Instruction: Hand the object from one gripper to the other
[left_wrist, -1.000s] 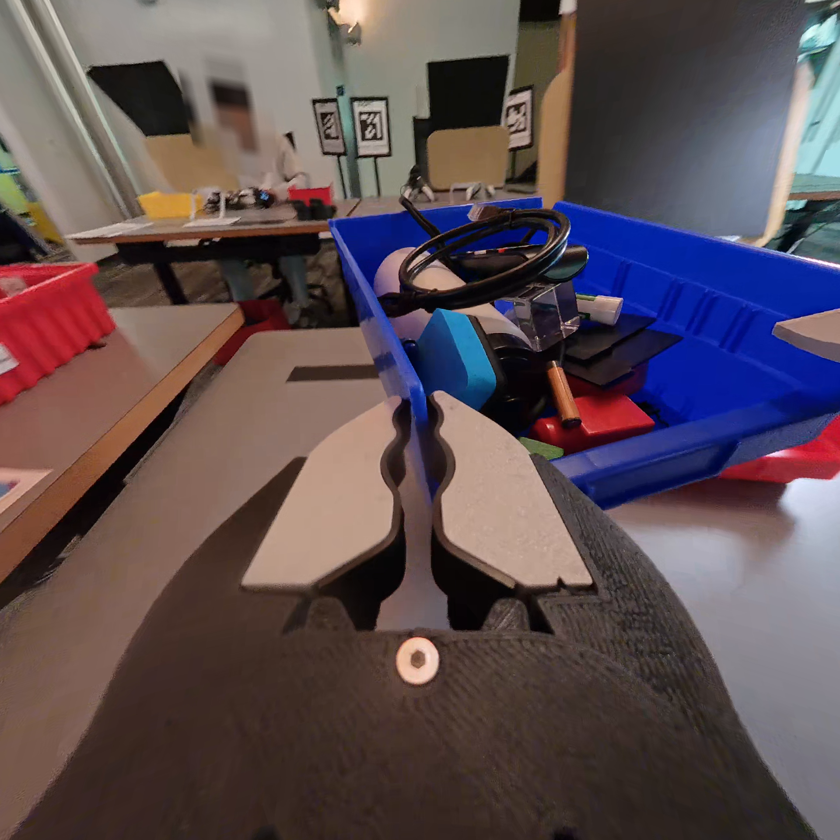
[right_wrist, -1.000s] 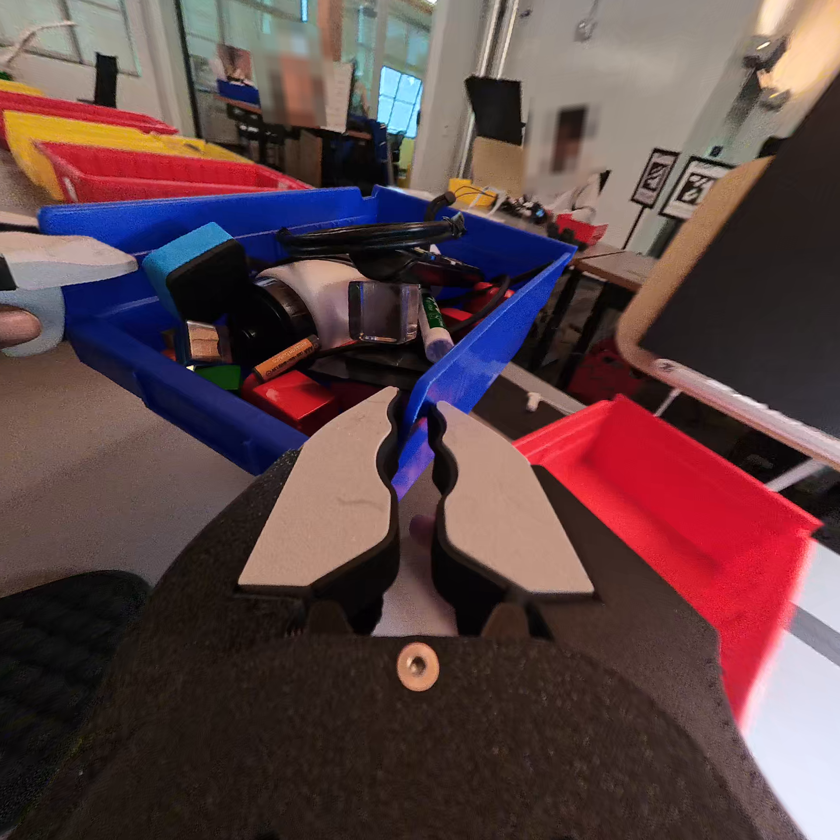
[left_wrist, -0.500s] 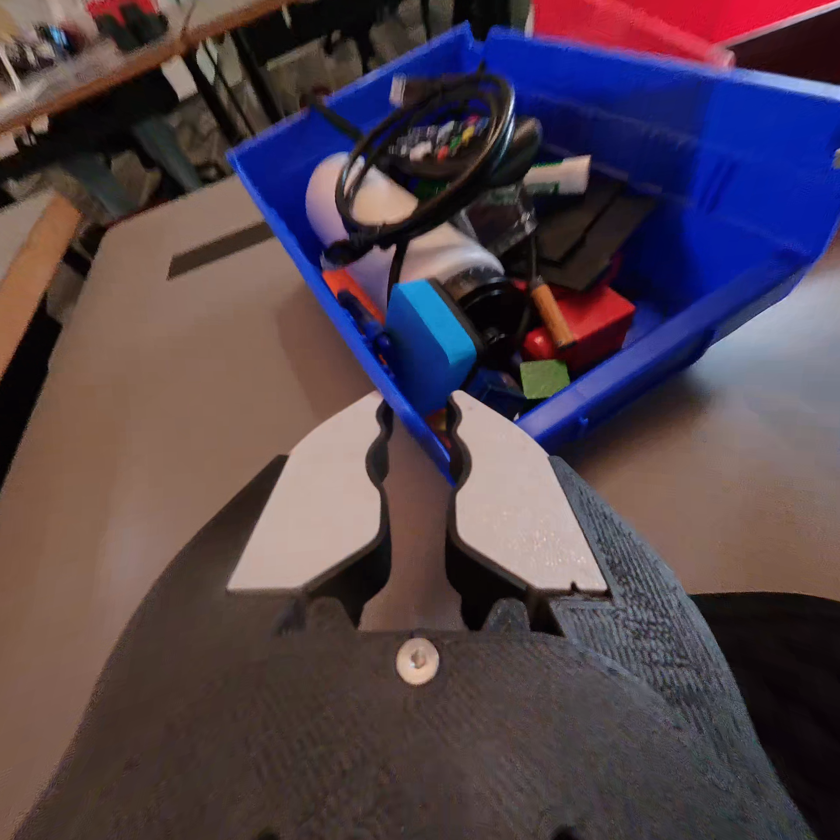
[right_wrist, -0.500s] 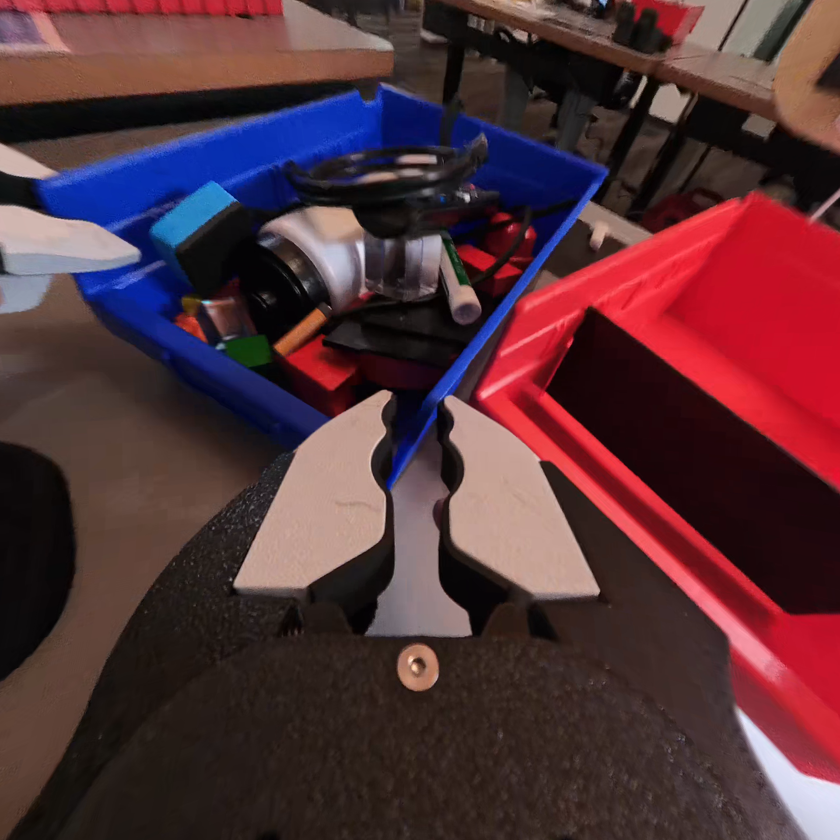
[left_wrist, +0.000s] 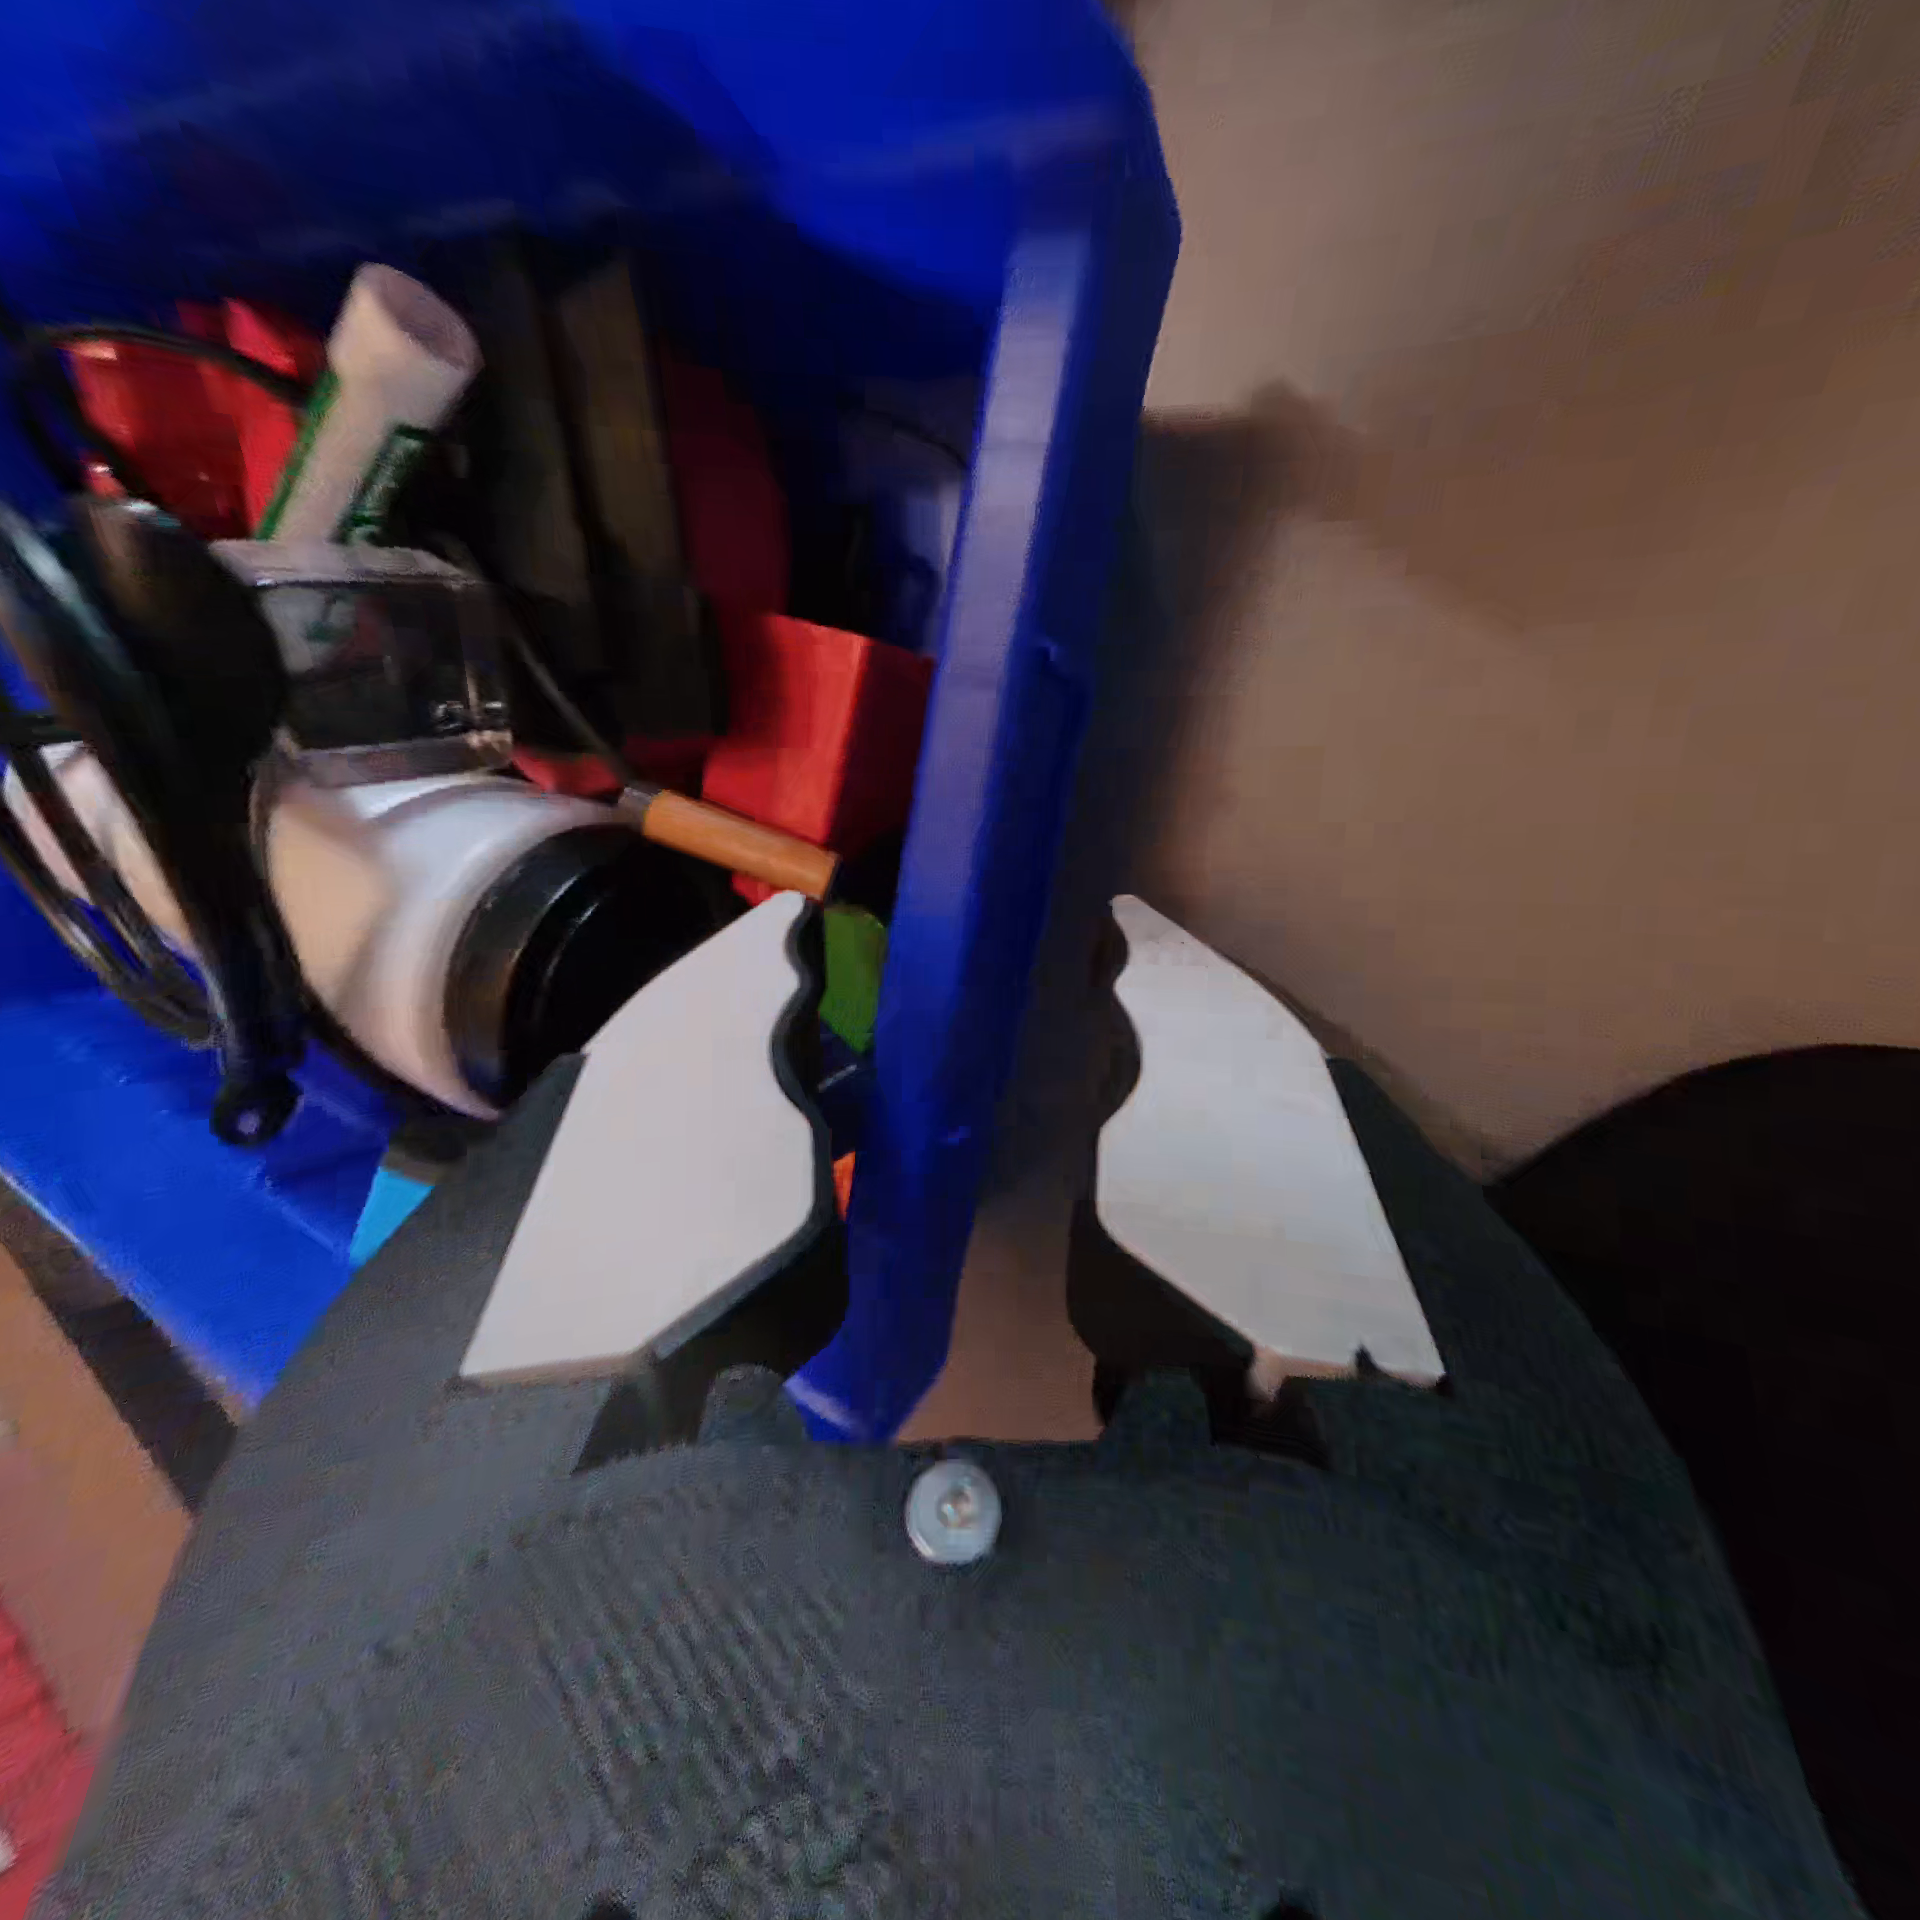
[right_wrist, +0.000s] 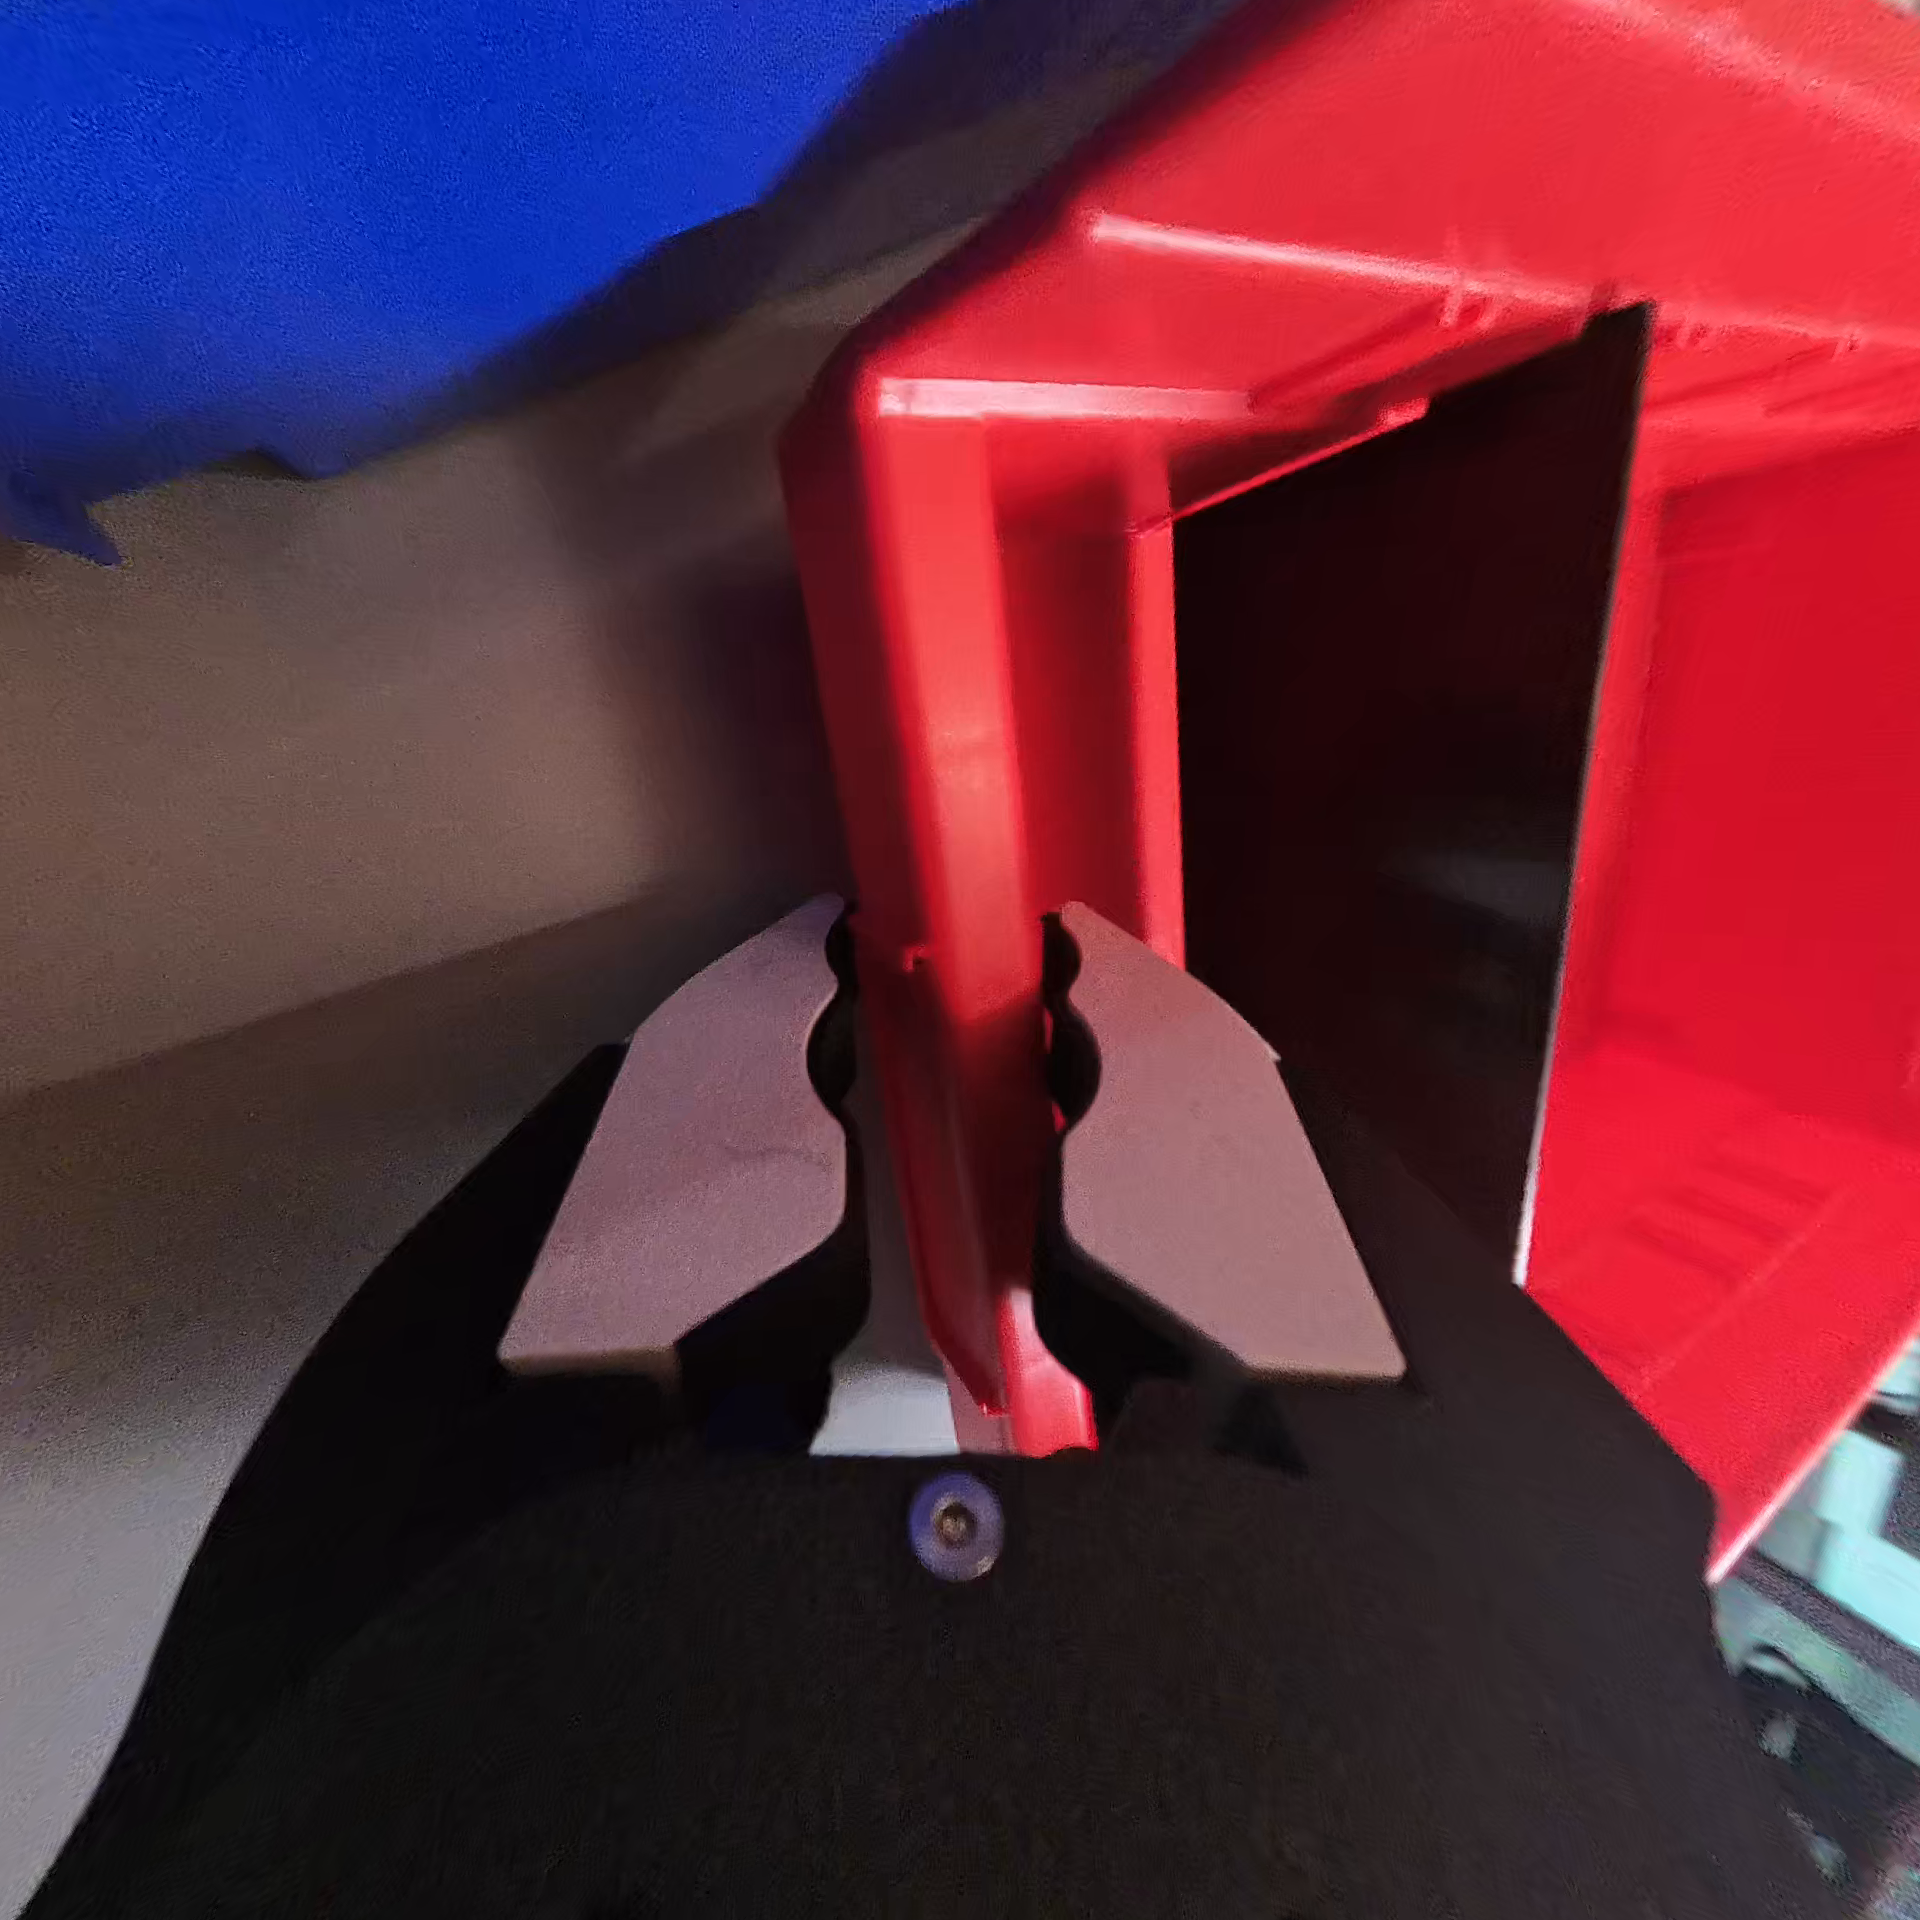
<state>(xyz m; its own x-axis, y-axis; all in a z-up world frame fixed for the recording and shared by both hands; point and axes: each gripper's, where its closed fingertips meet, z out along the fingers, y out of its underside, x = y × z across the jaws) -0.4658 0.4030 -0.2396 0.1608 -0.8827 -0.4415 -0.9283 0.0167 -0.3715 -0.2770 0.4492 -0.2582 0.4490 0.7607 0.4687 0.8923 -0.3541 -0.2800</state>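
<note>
- Left gripper (left_wrist: 961, 914) spread wide, astride the near wall of the blue bin (left_wrist: 997, 727): left finger inside the bin, right finger outside over the tan table (left_wrist: 1507, 520), visible gaps on both sides of the wall
- Inside the blue bin, just beyond the left finger: white cylinder with a black end (left_wrist: 416, 925), brown stick (left_wrist: 738, 842) lying across it, green block (left_wrist: 852, 977) against the bin wall
- Farther into the blue bin: clear plastic block (left_wrist: 384, 655), white marker (left_wrist: 384, 395) leaning upward, red block (left_wrist: 821, 727), dark flat pieces (left_wrist: 613, 468), loop of black cable (left_wrist: 125, 727) at the left edge
- Cannot tell which of these is meant for the handover; nothing lifted out, all still lying in the blue bin
- Right gripper (right_wrist: 948, 920) closed in on the rim of the red bin (right_wrist: 935, 675), both wavy pads touching or nearly touching the wall
- Red bin just right of the blue bin (right_wrist: 312, 208), black divider panel (right_wrist: 1382, 727) standing across its inside
- Strip of table (right_wrist: 364, 779) between the two bins
- Both views smeared by motion blur, fine detail lost
</note>
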